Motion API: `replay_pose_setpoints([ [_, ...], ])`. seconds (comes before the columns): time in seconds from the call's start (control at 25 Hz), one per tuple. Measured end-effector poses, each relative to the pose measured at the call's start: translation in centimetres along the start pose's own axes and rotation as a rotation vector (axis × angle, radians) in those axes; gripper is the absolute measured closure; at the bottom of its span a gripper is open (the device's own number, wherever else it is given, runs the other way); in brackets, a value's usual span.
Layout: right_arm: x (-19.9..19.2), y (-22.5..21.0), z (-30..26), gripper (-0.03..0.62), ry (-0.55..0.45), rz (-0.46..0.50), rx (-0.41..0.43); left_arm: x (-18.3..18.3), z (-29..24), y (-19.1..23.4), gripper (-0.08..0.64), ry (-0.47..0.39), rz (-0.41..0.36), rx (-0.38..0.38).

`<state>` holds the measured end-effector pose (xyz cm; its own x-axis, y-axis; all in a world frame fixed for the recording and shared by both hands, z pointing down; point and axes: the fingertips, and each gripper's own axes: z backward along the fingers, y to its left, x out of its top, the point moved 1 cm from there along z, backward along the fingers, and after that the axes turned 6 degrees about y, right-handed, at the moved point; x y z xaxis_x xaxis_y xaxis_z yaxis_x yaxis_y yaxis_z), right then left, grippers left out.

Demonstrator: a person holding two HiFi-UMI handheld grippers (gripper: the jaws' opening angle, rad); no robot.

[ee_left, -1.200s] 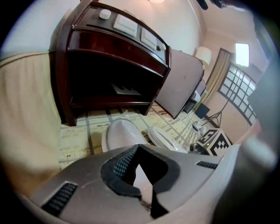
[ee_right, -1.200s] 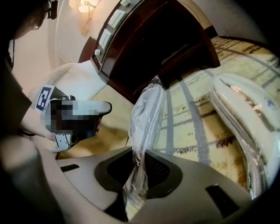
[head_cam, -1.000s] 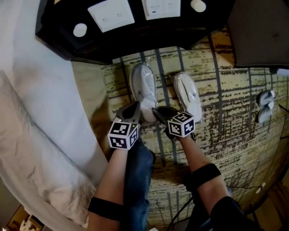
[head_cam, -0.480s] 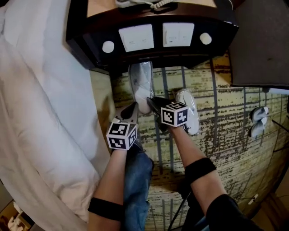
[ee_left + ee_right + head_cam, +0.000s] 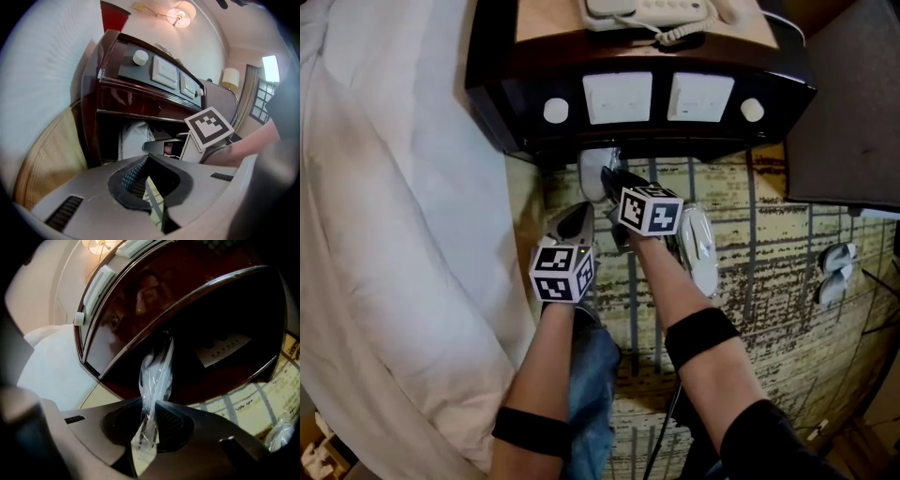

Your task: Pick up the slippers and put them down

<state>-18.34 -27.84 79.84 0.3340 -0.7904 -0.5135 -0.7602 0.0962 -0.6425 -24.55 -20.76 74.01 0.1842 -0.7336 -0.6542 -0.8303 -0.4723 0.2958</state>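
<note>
One white slipper in clear plastic wrap (image 5: 592,167) hangs from my right gripper (image 5: 609,180), whose jaws are shut on the wrap's edge. Its far end reaches into the dark opening under the nightstand (image 5: 637,122). In the right gripper view the wrapped slipper (image 5: 157,364) rises from between the jaws (image 5: 147,420) into that opening. The second slipper (image 5: 698,246) lies on the patterned carpet to the right, also seen as the second slipper (image 5: 281,434). My left gripper (image 5: 574,220) is shut and empty, just left of the held slipper (image 5: 133,138).
A bed with a white duvet (image 5: 394,187) fills the left side. The nightstand carries switch panels and a phone (image 5: 647,14). A dark piece of furniture (image 5: 853,112) stands at the right, with another pair of slippers (image 5: 834,272) near it. My legs (image 5: 586,375) are below.
Both grippers moved up the picture toward the nightstand. The right one carried its slipper from the carpet into the opening under it. The second slipper stayed where it was.
</note>
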Motion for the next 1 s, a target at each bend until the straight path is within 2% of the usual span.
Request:
replay_pose_setpoints([
  [0.24,1.8,0.1,-2.4,0.514,-0.031,0.034,-0.035,0.1,-1.4,1.3,0.56,-0.026,0.05,0.027],
  [0.44,2.1,-1.3,-3.7,0.514,-0.044,0.013,-0.06,0.4,-2.0,2.5,0.56,-0.055,0.061,0.041],
  [0.64,2.0,-3.3,-4.1,0.492,-0.072,-0.013,-0.13,0.8,-2.0,3.6,0.56,-0.084,0.062,0.043],
  [0.8,2.4,-3.8,-3.7,0.459,-0.099,0.022,-0.207,1.0,-1.8,3.7,0.56,-0.096,0.056,0.038],
  [0.84,2.5,-3.9,-3.6,0.426,-0.1,0.035,-0.224,1.0,-1.8,3.6,0.56,-0.097,0.055,0.034],
  [0.92,2.5,-4.3,-3.4,0.265,-0.097,0.057,-0.255,1.1,-1.7,3.4,0.56,-0.098,0.052,0.031],
  [1.0,2.6,-4.7,-3.1,0.205,-0.093,0.086,-0.296,1.2,-1.7,3.4,0.56,-0.099,0.047,0.033],
])
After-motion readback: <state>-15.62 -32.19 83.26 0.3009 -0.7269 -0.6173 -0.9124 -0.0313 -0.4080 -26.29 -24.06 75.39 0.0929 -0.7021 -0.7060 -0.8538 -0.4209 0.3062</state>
